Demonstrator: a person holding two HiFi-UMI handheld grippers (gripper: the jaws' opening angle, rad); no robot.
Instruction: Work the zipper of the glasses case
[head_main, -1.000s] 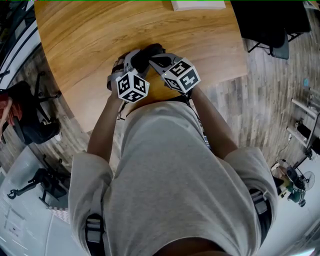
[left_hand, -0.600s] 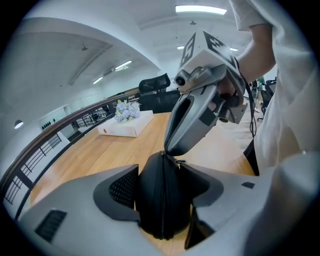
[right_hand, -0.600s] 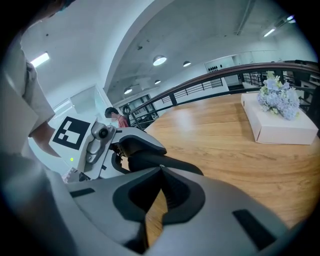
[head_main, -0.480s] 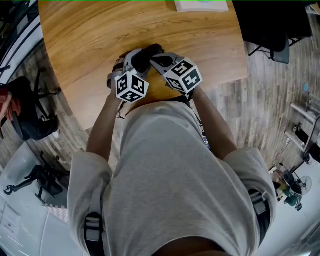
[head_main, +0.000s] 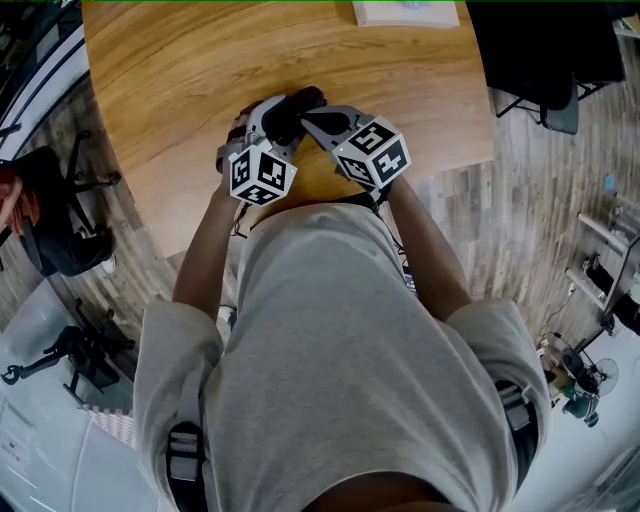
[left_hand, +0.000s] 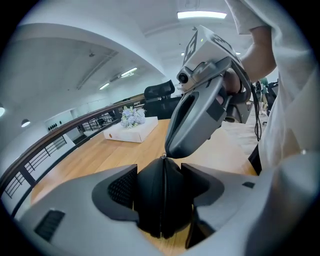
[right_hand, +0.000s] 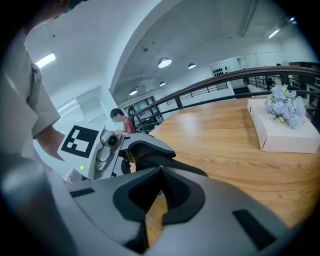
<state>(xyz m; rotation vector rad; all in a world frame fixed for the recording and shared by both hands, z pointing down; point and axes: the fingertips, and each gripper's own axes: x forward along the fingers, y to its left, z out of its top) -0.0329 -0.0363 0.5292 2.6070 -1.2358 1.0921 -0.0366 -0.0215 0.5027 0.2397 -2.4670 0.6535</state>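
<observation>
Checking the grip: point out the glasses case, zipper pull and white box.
glasses case (left_hand: 147, 197): left gripper view, black shell beside the seam.
zipper pull (left_hand: 161, 157): left gripper view, metal ring atop the case.
white box (left_hand: 121, 134): left gripper view, near side wall.

The rounded wooden counter (head_main: 180, 90) has a warm grain and a curved near edge. At its far edge sits a flat white box (right_hand: 285, 131) with a small bunch of pale flowers (right_hand: 285, 107) on top of it. Past the counter's right corner stands a black office chair (head_main: 545, 50) on the grey plank floor (head_main: 540, 220), and another dark chair (head_main: 60, 235) stands off to the left. A dark railing (right_hand: 225, 82) curves round behind the counter, under round ceiling lights (right_hand: 164, 62). Well back by the railing a person in a red top (right_hand: 120, 120) is sitting.
</observation>
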